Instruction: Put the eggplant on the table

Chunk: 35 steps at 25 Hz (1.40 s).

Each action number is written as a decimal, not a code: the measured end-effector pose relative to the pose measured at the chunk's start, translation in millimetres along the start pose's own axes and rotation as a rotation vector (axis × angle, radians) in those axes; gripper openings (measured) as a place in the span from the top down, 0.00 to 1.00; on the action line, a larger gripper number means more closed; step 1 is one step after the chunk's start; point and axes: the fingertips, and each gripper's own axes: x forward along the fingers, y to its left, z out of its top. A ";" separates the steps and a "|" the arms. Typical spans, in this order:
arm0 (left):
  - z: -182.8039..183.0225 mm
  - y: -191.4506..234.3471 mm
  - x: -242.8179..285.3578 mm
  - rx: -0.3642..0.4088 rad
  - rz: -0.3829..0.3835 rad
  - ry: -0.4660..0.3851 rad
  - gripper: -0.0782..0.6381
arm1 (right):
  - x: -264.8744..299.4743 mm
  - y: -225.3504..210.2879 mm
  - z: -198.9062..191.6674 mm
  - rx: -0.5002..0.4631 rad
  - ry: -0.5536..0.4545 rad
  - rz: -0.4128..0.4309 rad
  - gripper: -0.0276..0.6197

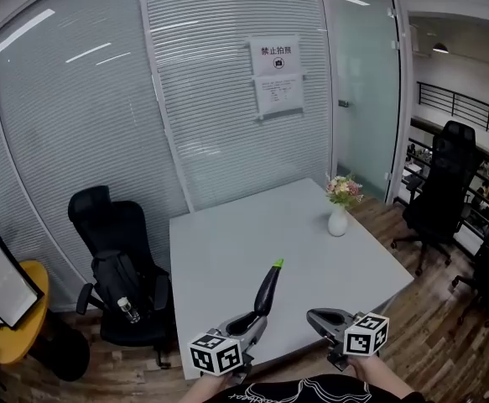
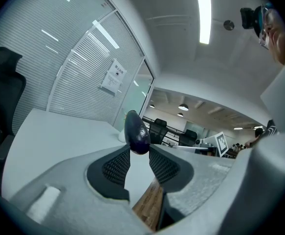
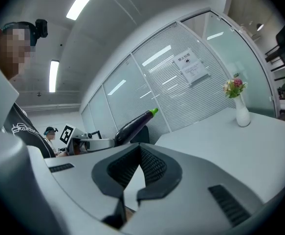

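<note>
Holds the eggplant (image 1: 268,290) in the left gripper (image 1: 255,317), with the pads (image 2: 118,164) pressed on either side of its blunt purple end at a medium opening. Holds it tilted, green stem end uppermost and pointing toward the far edge of the desk (image 1: 219,242). Places it clear of the surface, above the near edge and about midway along it. In the left gripper view, shows the eggplant (image 2: 136,131) standing up out of the left gripper (image 2: 139,153), with pale desk top behind. Holds the right gripper (image 1: 317,318) just beside the left one, also at the near edge. In the right gripper view, shows the right gripper (image 3: 138,151) with jaws closed tip to tip and nothing between them. Shows the eggplant (image 3: 135,124) there too, toward that view's left, slanting stem-up in front of the glass partition (image 3: 181,94). On each gripper: a marker cube (image 1: 216,353), nearest the person. Near the far right corner of the desk: a white vase (image 1: 338,222) of flowers, well apart from both grippers. Beside the left edge of the desk: a black office chair (image 1: 114,225). On the glass partition beyond the far edge: a paper notice (image 1: 276,75).
</note>
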 end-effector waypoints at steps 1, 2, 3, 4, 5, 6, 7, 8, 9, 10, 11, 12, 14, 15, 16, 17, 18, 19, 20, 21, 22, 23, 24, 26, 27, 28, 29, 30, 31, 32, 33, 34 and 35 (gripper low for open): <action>3.1 1.0 7.1 0.001 0.007 -0.002 0.72 | 1.8 -6.8 5.3 -0.003 0.000 0.008 0.94; 5.9 2.0 14.6 0.002 0.014 -0.003 0.72 | 3.4 -13.6 10.9 -0.007 0.000 0.015 0.94; 8.3 2.8 22.3 0.004 0.020 -0.004 0.72 | 4.9 -20.6 16.3 -0.012 -0.001 0.023 0.94; 10.3 3.5 30.0 0.006 0.026 -0.004 0.72 | 6.1 -27.8 21.0 -0.015 0.000 0.030 0.94; 11.9 3.9 37.5 0.006 0.031 -0.005 0.72 | 7.0 -35.2 24.9 -0.017 0.002 0.036 0.94; 13.3 4.0 44.8 0.006 0.037 -0.005 0.72 | 7.5 -42.6 28.2 -0.018 0.006 0.043 0.94; 14.8 4.1 52.1 0.005 0.043 -0.007 0.72 | 7.9 -50.0 31.4 -0.018 0.009 0.049 0.94; 16.4 4.4 59.6 0.004 0.049 -0.007 0.72 | 8.4 -57.2 34.8 -0.017 0.012 0.055 0.94; 18.0 5.3 67.0 0.004 0.055 -0.008 0.72 | 9.2 -64.2 38.4 -0.017 0.015 0.061 0.94; 19.3 6.8 74.3 0.003 0.063 -0.008 0.72 | 10.3 -70.8 41.7 -0.017 0.016 0.068 0.94; 19.9 8.6 81.1 0.002 0.071 -0.009 0.72 | 11.1 -77.1 44.2 -0.018 0.018 0.073 0.94; 19.7 10.3 87.4 0.000 0.079 -0.009 0.72 | 11.3 -83.6 46.2 -0.017 0.019 0.078 0.94; 18.5 13.7 99.4 -0.004 0.097 -0.005 0.72 | 10.8 -96.4 50.1 -0.016 0.020 0.084 0.94; 17.7 15.5 105.1 -0.004 0.107 -0.003 0.72 | 10.6 -102.3 52.0 -0.016 0.021 0.088 0.94; 16.8 17.4 110.4 -0.004 0.118 0.001 0.72 | 10.4 -107.7 53.4 -0.016 0.023 0.092 0.94; 15.4 19.5 115.5 -0.004 0.128 0.006 0.72 | 10.1 -112.8 54.3 -0.015 0.026 0.096 0.94; 13.4 21.6 120.4 -0.003 0.138 0.012 0.72 | 9.3 -117.9 54.9 -0.015 0.029 0.098 0.94; 10.6 23.6 125.4 -0.004 0.148 0.019 0.72 | 8.1 -123.2 55.3 -0.013 0.031 0.099 0.94; 7.2 25.7 130.3 -0.004 0.159 0.027 0.72 | 6.8 -128.6 55.7 -0.011 0.033 0.100 0.94; 3.5 28.3 134.9 -0.004 0.169 0.033 0.72 | 5.7 -133.7 55.8 -0.008 0.034 0.100 0.94; 0.0 31.3 139.4 -0.003 0.180 0.038 0.72 | 5.0 -138.6 55.7 -0.007 0.036 0.102 0.94; -3.3 34.4 143.9 0.000 0.191 0.041 0.72 | 4.5 -143.3 55.2 -0.008 0.039 0.103 0.94; -6.4 37.3 148.5 0.003 0.200 0.045 0.72 | 4.1 -148.1 54.5 -0.009 0.042 0.104 0.94; -12.8 42.8 157.8 0.009 0.215 0.059 0.72 | 2.6 -157.7 52.9 -0.008 0.048 0.100 0.94; -16.5 45.7 162.4 0.012 0.222 0.067 0.72 | 1.7 -162.1 52.4 -0.006 0.049 0.097 0.94; -20.3 48.8 166.8 0.014 0.229 0.076 0.72 | 0.7 -166.2 52.2 -0.005 0.051 0.094 0.94; -24.6 51.8 170.9 0.016 0.235 0.086 0.72 | -0.3 -169.8 52.1 -0.005 0.053 0.091 0.94; -29.7 54.6 174.5 0.015 0.241 0.098 0.72 | -1.5 -172.9 51.6 -0.005 0.055 0.088 0.94; -35.7 57.3 177.6 0.012 0.246 0.110 0.72 | -2.9 -175.7 50.9 -0.003 0.058 0.085 0.94; -42.2 59.8 180.3 0.008 0.252 0.123 0.72 | -4.5 -178.3 50.2 0.000 0.060 0.081 0.94; -48.7 62.6 183.0 0.002 0.257 0.135 0.72 | -5.9 -180.6 50.0 0.003 0.061 0.078 0.94; -55.0 65.8 185.5 -0.006 0.262 0.146 0.72 | -6.9 -182.5 50.0 0.004 0.060 0.076 0.94; -61.0 69.3 187.6 -0.014 0.269 0.157 0.72 | -7.6 -183.7 50.0 0.005 0.060 0.075 0.94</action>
